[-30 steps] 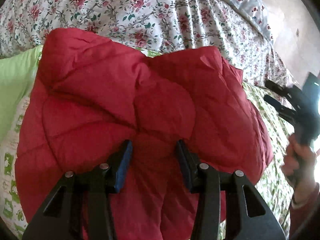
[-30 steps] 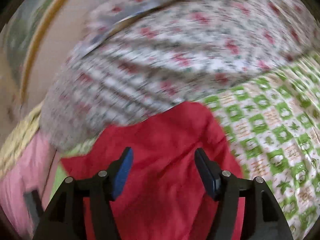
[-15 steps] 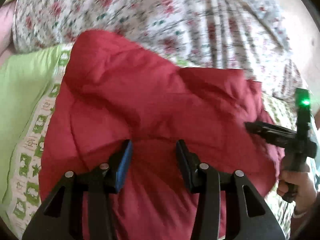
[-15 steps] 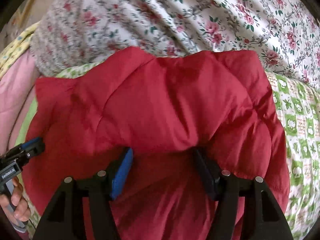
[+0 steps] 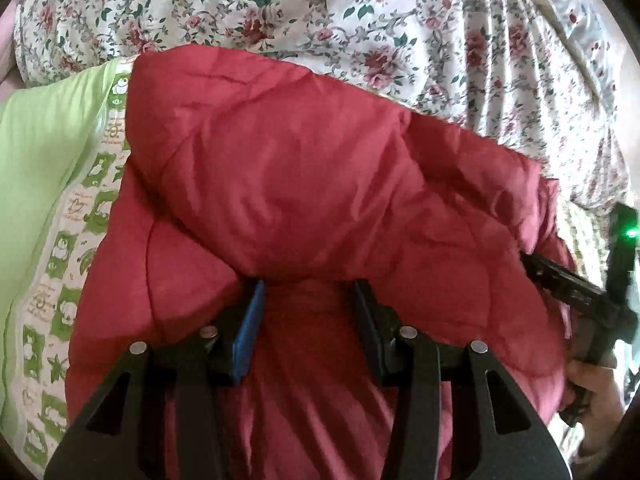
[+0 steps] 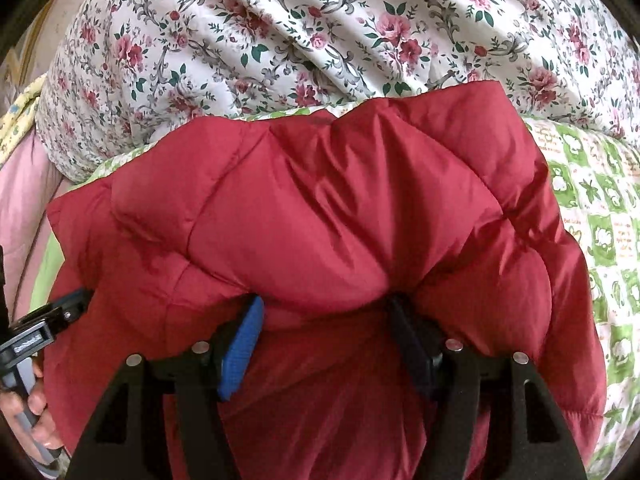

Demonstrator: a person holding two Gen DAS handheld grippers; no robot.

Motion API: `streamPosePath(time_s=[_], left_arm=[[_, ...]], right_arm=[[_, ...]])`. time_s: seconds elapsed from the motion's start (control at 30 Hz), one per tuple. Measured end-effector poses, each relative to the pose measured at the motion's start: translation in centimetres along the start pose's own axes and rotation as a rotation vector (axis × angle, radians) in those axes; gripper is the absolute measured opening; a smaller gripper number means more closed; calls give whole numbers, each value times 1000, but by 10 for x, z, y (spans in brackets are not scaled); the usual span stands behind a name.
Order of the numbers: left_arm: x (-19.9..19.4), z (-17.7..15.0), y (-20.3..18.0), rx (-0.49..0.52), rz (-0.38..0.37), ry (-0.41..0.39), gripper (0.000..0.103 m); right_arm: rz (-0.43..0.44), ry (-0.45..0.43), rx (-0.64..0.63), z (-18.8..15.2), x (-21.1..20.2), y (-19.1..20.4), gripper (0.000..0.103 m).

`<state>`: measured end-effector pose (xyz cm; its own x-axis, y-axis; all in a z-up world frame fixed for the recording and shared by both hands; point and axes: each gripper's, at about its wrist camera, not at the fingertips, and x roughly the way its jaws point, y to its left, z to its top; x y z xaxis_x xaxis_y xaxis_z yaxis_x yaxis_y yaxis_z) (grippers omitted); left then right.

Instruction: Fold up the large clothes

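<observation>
A puffy red quilted jacket [image 5: 320, 180] lies bunched on the bed, with a thick fold doubled over towards me. My left gripper [image 5: 309, 286] is shut on the jacket, and the fold bulges over its fingertips. It also shows at the left edge of the right wrist view [image 6: 76, 300]. My right gripper [image 6: 326, 302] stands open, its tips tucked under the fold of the jacket [image 6: 320, 208] with red cloth between the jaws. In the left wrist view the right gripper [image 5: 532, 264] pokes into the jacket's right side, held by a hand [image 5: 592, 396].
A floral quilt [image 5: 360, 20] is heaped behind the jacket. A green-and-white patterned sheet [image 6: 600, 220] lies under and beside it, with plain green cloth [image 5: 40, 152] to the left. Pink fabric [image 6: 20, 200] shows at the far left of the right wrist view.
My right gripper has swung down from the air and pushed into the jacket's right side. The left gripper has shifted sideways with the cloth, and the fold has rolled closer over both sets of fingertips.
</observation>
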<state>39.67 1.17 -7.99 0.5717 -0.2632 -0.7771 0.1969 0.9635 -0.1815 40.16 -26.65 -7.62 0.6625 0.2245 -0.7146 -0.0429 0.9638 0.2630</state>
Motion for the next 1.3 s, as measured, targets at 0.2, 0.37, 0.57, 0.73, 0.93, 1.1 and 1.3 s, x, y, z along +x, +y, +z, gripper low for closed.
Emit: streamPosePath(time_s=[0.2, 0.37, 0.57, 0.73, 0.93, 1.1, 1.3], left_arm=[[-35, -21, 14, -23, -30, -57, 44], [-16, -23, 12, 21, 31, -39, 44], [-19, -19, 15, -9, 42, -24, 44], [-41, -23, 13, -21, 7, -28, 47], [-84, -39, 19, -13, -20, -86, 72], [-102, -49, 39, -60, -20, -98, 76], [-104, -56, 75, -165, -30, -76, 79]], right_arm=[[12, -10, 4, 0, -1, -1, 67], [28, -24, 52, -6, -22, -6, 67], [51, -54, 66, -22, -69, -13, 67], [37, -81, 96, -36, -102, -37, 73], [17, -105, 149, -46, -128, -74, 82], [-11, -81, 184, -53, -129, -99, 83], [14, -32, 234, -59, -121, -116, 84]])
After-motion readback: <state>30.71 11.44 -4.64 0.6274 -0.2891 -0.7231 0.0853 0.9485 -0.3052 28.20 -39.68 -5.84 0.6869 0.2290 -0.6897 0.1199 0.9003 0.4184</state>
